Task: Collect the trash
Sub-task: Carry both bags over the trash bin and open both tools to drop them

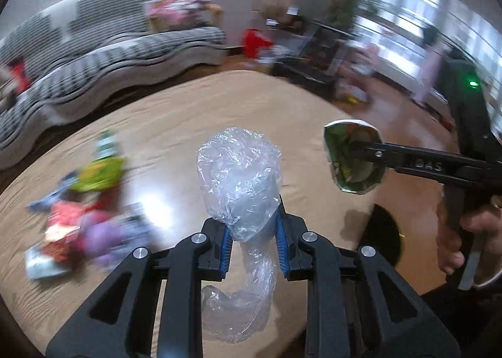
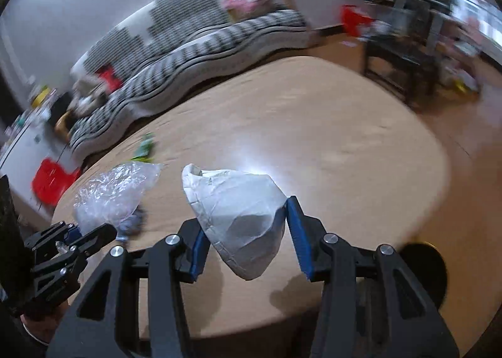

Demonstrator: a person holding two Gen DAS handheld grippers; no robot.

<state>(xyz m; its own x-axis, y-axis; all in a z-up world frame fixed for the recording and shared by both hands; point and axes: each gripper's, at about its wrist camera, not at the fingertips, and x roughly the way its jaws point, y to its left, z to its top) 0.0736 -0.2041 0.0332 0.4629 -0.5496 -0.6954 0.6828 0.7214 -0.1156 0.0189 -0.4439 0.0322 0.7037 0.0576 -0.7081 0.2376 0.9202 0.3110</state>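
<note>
My left gripper [image 1: 253,229] is shut on a crumpled clear plastic bag [image 1: 240,176] and holds it above the round wooden table [image 1: 188,113]. My right gripper [image 2: 244,232] is shut on a crushed paper wrapper [image 2: 241,216], white outside and green printed inside, as the left wrist view [image 1: 353,160] shows. It holds it above the table's near right part. The left gripper [image 2: 91,232] with the plastic bag [image 2: 113,191] shows at the left of the right wrist view. A pile of colourful wrappers [image 1: 84,210] lies on the table's left side, blurred.
A grey striped sofa [image 1: 94,53] curves behind the table. A dark round object [image 2: 423,273] sits below the table's near right edge. A dark side table [image 2: 404,63] and clutter stand at the back right. A red stool [image 2: 50,182] stands at the left.
</note>
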